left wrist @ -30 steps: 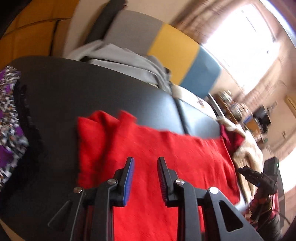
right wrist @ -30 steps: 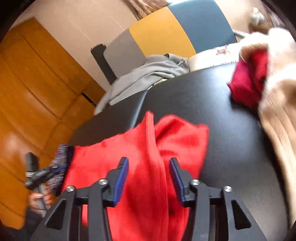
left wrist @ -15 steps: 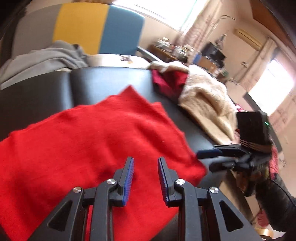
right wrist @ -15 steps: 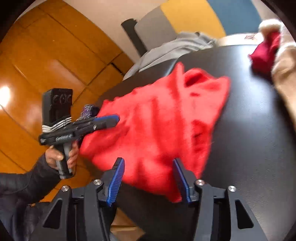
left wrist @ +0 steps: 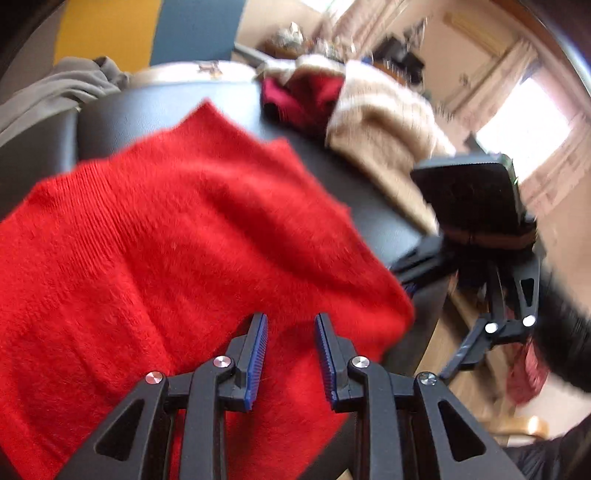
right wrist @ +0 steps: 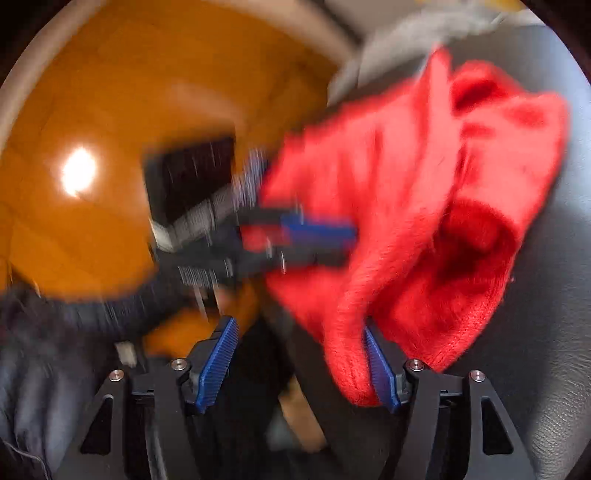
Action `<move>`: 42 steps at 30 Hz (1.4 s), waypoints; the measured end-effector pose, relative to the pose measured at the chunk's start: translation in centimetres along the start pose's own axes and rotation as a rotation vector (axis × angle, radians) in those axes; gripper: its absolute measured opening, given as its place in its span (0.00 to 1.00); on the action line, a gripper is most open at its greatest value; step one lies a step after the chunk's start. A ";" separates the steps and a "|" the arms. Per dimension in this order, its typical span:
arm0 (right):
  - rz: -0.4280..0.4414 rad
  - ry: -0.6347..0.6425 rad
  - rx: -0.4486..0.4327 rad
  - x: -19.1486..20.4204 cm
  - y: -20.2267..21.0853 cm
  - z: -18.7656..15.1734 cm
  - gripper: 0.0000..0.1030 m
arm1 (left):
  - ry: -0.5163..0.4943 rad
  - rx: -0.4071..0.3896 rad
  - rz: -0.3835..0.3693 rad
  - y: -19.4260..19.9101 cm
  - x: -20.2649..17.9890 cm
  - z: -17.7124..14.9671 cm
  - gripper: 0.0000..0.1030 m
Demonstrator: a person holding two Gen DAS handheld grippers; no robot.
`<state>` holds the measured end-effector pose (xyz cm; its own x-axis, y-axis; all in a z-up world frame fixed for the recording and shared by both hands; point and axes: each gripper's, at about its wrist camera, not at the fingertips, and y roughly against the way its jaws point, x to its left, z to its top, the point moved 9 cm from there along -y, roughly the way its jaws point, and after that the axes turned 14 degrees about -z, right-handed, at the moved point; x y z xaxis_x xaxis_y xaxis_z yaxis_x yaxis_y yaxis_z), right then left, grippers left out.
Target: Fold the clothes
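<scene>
Folding goes best, I judge, if both near corners get gripped evenly before lifting: the red sweater lies spread on the black table, its edge under the left tool, spread and empty, while the right tool is opening, cloth draping one pad.

**A lived-in room at home**

It looks like a living room in a home. A black padded surface is strewn with clothes: a red knit, a grey garment, a cream knit and a dark red piece. Behind stands a seat back in yellow and blue panels. A curtained window lets daylight in beside cluttered shelves, which are blurred. The right wrist view shows glossy wood panelling.
</scene>
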<state>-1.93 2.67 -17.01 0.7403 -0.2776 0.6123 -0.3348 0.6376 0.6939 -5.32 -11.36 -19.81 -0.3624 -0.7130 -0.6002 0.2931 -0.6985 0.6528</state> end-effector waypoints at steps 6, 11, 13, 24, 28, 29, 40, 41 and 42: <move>-0.095 0.124 0.360 0.4 0.0 -3.6 0.55 | 0.039 0.029 -0.081 -0.6 -0.5 -1.7 0.20; -0.164 0.101 0.315 0.7 0.3 -4.4 0.55 | 0.098 -0.093 -0.082 -0.5 -1.0 -2.3 0.21; -0.215 0.051 0.232 0.2 1.6 -4.6 0.55 | 0.125 -0.137 -0.082 0.3 -1.1 -2.5 0.27; -0.456 -0.018 -0.332 4.2 3.5 5.4 0.90 | 0.300 -0.495 0.093 16.6 3.3 -9.1 0.35; -0.603 -0.037 -0.427 3.5 -1.0 10.5 0.90 | 0.369 -0.613 0.235 24.5 6.3 -14.4 0.46; -0.650 -0.040 -0.420 2.3 -1.5 10.9 0.90 | 0.396 -0.622 0.260 26.0 7.2 -16.0 0.47; -0.807 -0.044 -0.412 -4.2 -3.3 11.1 1.00 | 0.394 -0.485 0.083 23.5 10.3 -18.5 0.47; -0.816 -0.039 -0.409 -4.2 -3.4 11.2 1.00 | 0.397 -0.468 0.068 22.9 10.6 -18.3 0.46; -0.824 -0.035 -0.407 -4.3 -3.5 11.2 1.00 | 0.411 -0.458 0.044 22.5 10.9 -18.1 0.45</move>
<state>-10.49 -6.45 -17.80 0.6336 -0.7737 -0.0007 0.5266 0.4305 0.7331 13.32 -35.94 -20.04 0.0028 -0.6433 -0.7656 0.6830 -0.5580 0.4713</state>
